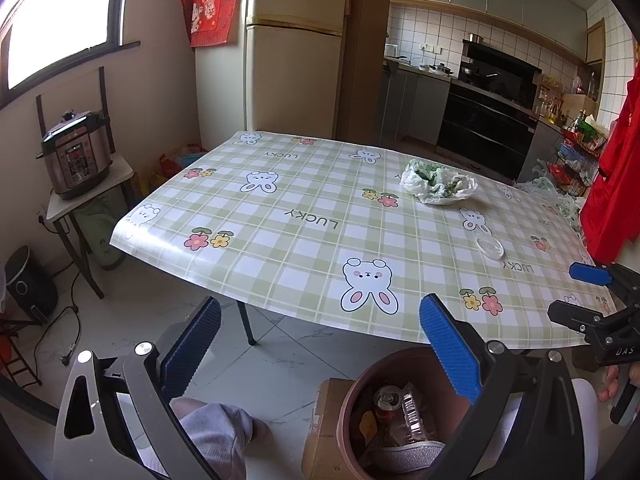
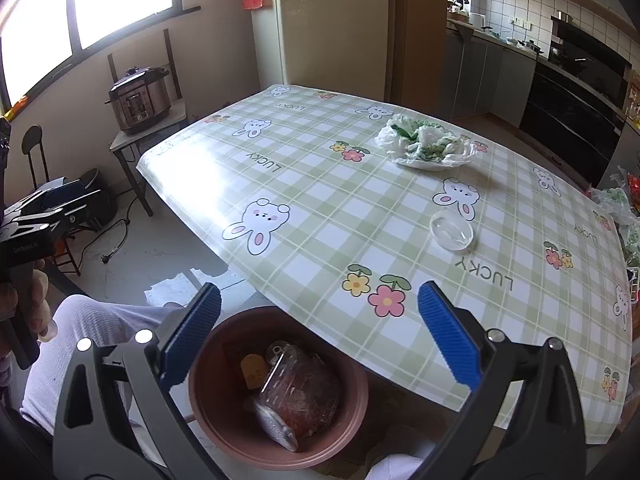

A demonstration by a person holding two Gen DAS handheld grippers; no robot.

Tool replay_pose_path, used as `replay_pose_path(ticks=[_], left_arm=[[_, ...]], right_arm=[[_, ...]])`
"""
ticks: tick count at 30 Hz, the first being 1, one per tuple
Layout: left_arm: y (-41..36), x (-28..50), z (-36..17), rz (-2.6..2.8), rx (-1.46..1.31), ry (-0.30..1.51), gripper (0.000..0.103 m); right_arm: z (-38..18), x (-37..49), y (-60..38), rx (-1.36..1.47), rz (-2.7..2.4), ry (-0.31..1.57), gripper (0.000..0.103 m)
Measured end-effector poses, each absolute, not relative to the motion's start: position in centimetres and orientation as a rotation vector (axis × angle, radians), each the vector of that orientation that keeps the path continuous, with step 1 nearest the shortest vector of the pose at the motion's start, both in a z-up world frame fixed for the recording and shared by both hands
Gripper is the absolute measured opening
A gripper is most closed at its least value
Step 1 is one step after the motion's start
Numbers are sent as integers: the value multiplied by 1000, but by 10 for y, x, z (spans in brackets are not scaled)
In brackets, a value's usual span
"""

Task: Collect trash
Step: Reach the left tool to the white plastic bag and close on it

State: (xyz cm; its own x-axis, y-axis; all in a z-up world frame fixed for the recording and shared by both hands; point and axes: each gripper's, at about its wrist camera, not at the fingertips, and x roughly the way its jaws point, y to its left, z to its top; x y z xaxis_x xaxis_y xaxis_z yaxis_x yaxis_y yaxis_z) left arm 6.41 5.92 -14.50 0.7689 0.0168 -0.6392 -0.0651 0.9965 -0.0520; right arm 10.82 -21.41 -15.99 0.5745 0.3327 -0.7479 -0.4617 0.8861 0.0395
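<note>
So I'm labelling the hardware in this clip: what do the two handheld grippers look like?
Both match: the left gripper and right gripper have black angular frames, silver round bolts and blue ribbed finger pads. The right gripper's body carries white letters "DAS". No cables show. Bare fingers grip the handles.

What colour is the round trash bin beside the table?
Reddish-brown round plastic trash bin, clearest in the right wrist view.
</note>
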Motion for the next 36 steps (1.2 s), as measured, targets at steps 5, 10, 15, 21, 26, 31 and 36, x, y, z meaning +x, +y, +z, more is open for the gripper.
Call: replay_pose_path(ticks=[5,10,15,21,26,31,36], left_arm=[[48,98,-151,1,-82,712,97],[35,141,-157,-58,-125,736,97],[20,191,-165,-95,-154,761,97],[-11,262,-181,-159,-151,809,97],[-35,326,-192,-242,-166,815,97],[-58,395,-204,-293,-212,793,97],[-77,455,-227,-292,-230,857,97]], right_arm=[[-159,132,-240,-188,406,840,97],[-161,157,-276,-165,336,858,97],[-172,183,-298,-146,308,876,97],[-193,219,-312,-132,316,895,97],[-217,257,-319,-100,318,936,97],[-237,290,-320,-72,334,958,97],[-249,309,-320,-44,348,968,97]])
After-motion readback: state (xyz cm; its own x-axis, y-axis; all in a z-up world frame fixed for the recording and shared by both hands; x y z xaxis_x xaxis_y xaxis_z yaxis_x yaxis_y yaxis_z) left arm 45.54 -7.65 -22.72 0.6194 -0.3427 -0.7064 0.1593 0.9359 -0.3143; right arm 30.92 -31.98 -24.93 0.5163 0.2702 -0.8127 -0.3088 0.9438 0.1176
